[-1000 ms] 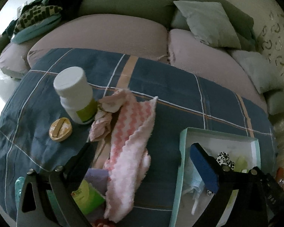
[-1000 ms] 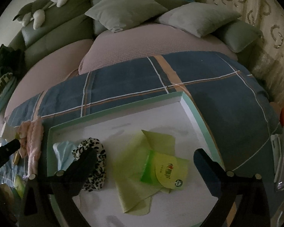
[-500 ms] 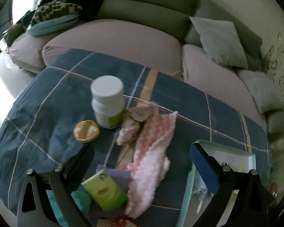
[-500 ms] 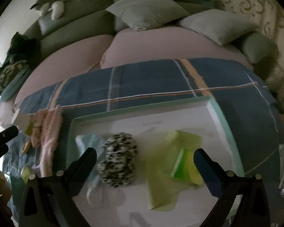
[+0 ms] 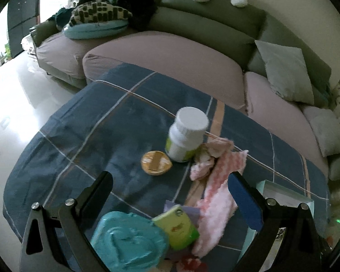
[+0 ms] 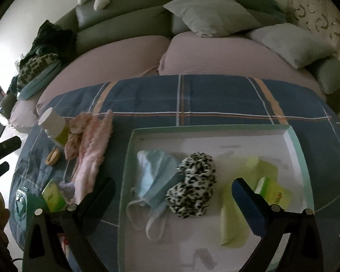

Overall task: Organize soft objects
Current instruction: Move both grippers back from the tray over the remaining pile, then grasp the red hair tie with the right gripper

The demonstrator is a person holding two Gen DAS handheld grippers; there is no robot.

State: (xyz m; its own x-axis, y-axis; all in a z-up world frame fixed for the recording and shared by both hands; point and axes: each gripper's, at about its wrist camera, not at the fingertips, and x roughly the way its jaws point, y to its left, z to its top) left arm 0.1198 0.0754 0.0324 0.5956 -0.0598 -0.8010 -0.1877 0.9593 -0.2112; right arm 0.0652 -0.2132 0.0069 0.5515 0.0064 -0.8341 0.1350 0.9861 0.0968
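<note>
A pink zigzag cloth (image 5: 217, 200) lies on the plaid-covered surface (image 5: 106, 136) beside a white bottle (image 5: 185, 140), left of the tray (image 6: 294, 145) holding a leopard scrunchie (image 6: 193, 189) and a face mask (image 6: 155, 174). The left gripper (image 5: 170, 201) and right gripper (image 6: 173, 200) hover with jaws wide apart, holding nothing.

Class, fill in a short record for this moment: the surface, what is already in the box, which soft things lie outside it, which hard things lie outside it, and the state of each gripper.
Surface: plaid cloth
Box contents: blue face mask, leopard scrunchie, green cloth
Soft, outside: pink towel
Hard, outside: white bottle, round tin, teal lid
Left gripper: open, empty
Right gripper: open, above the box
</note>
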